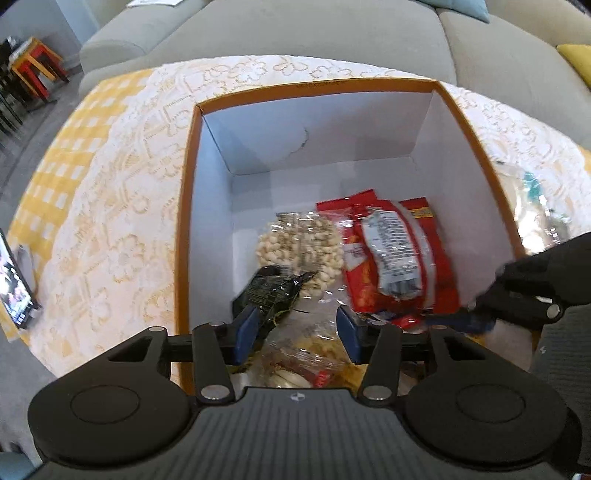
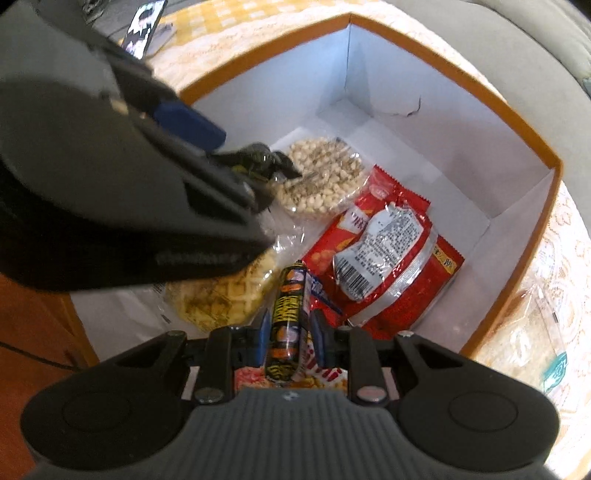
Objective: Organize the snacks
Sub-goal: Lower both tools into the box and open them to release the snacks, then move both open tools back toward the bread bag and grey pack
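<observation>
An orange-rimmed white box (image 1: 188, 192) (image 2: 509, 110) holds snacks: a clear bag of pale puffed kernels (image 1: 301, 247) (image 2: 325, 173), red packets (image 1: 391, 258) (image 2: 384, 251), a waffle pack (image 2: 221, 299). My left gripper (image 1: 297, 325) is open inside the box, with a dark green packet (image 1: 273, 291) (image 2: 255, 162) lying against its left finger. My right gripper (image 2: 290, 326) is shut on a black-and-yellow sausage stick (image 2: 288, 317), held over the box's near side. The right gripper shows blurred at the right edge of the left wrist view (image 1: 517, 295).
The box stands on a lace cloth over yellow check (image 1: 110, 221). Clear bagged snacks (image 1: 535, 206) (image 2: 535, 332) lie outside the box's right wall. A phone (image 1: 14, 280) (image 2: 144, 26) lies at the left. A grey sofa (image 1: 295, 33) stands behind.
</observation>
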A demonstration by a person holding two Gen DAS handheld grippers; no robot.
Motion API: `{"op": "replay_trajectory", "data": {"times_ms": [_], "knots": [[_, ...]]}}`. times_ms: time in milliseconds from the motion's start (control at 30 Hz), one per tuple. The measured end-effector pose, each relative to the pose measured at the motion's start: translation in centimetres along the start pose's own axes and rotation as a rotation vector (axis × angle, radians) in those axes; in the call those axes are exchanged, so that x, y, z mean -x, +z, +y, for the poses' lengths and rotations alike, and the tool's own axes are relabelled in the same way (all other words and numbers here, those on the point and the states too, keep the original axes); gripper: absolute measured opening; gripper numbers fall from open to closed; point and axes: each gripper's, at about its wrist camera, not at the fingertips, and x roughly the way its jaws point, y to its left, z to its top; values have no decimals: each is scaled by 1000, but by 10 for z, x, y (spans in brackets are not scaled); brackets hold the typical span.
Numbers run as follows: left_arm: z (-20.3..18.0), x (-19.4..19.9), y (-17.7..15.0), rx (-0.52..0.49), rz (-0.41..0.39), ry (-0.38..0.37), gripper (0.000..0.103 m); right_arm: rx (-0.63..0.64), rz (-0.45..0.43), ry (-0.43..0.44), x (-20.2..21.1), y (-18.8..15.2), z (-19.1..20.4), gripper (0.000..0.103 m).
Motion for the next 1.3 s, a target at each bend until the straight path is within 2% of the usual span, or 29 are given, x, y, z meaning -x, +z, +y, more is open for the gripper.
{"op": "replay_trajectory", "data": {"times_ms": [267, 367, 600, 867, 1000, 1167, 1300], "knots": [[-4, 19, -1, 35, -18, -47, 58, 37, -76, -41, 37, -9, 5, 37], [-11, 32, -3, 21, -42, -41, 58, 36, -121, -59, 54, -16, 6, 38], [-30, 66, -13, 13, -111, -46, 58, -16, -261, -145, 99, -52, 8, 40], [-68, 99, -43, -28, -216, -36, 58, -245, -440, -214, 138, -118, -7, 40], [-81, 108, -60, -14, -242, -65, 58, -339, -503, -258, 151, -153, -7, 40], [-99, 109, -75, 9, -226, -106, 58, -452, -531, -255, 153, -196, -6, 40], [-120, 103, -83, -32, -209, -85, 58, -538, -524, -246, 152, -226, -7, 40]]}}
